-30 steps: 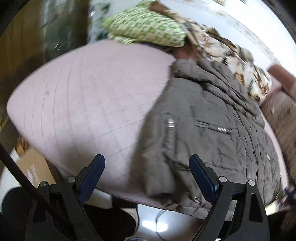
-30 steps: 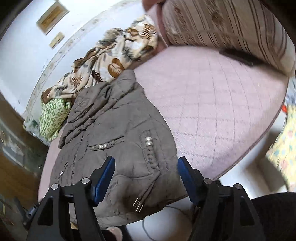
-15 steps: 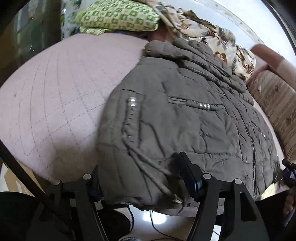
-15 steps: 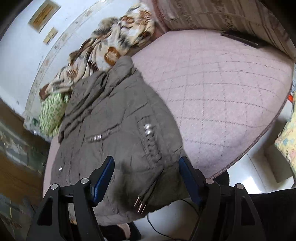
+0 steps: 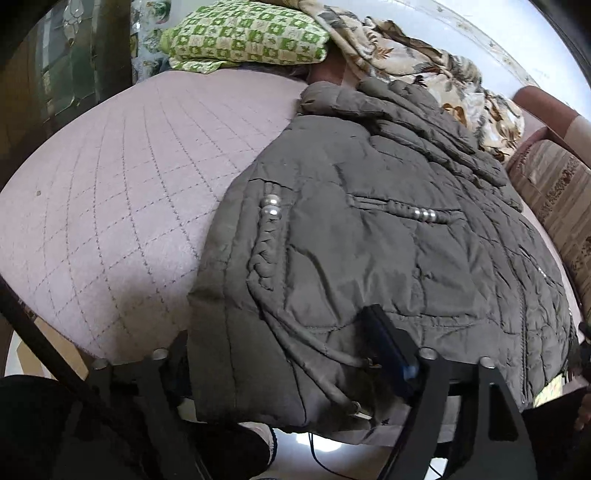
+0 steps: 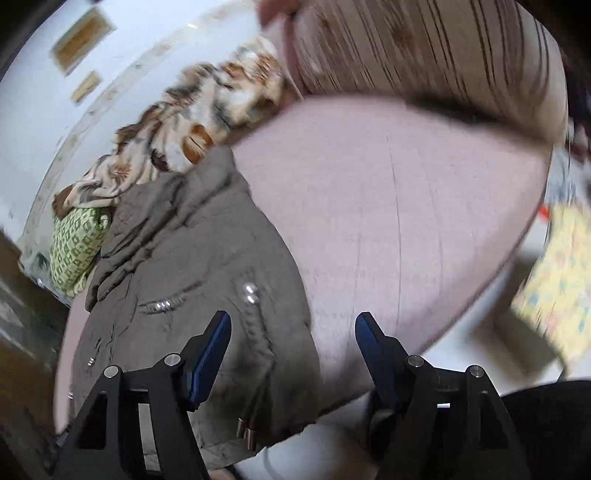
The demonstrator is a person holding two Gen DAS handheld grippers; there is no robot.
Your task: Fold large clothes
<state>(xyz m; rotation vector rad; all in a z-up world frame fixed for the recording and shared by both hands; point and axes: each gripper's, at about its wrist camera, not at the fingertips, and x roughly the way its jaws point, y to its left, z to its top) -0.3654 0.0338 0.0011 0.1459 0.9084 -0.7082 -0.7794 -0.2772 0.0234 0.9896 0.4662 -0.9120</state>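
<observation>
A grey-brown quilted jacket (image 5: 369,240) lies spread on a pink quilted bed (image 5: 129,184), its hem hanging over the near edge. My left gripper (image 5: 277,332) straddles the hem's left corner. One finger (image 5: 384,343) rests on top of the fabric, the other is hidden behind it, and the jaws are opening. In the right wrist view, my right gripper (image 6: 291,343) hovers over the right hem corner of the jacket (image 6: 177,280). Its jaws are opening, and the drawstring ends (image 6: 247,432) lie below the gap with the pads clear of them.
A green checked pillow (image 5: 247,33) and a floral blanket (image 5: 406,62) lie at the head of the bed. A striped cushion (image 6: 424,48) lines the far side. Yellow patterned cloth (image 6: 557,266) sits off the bed's right. A shoe (image 5: 258,439) and a cable (image 5: 321,458) are on the floor below.
My left gripper slid right from the bare bed onto the jacket's hem; the corner now lies between its fingers. It narrowed, then widened. The right gripper sank slightly and its view is blurred.
</observation>
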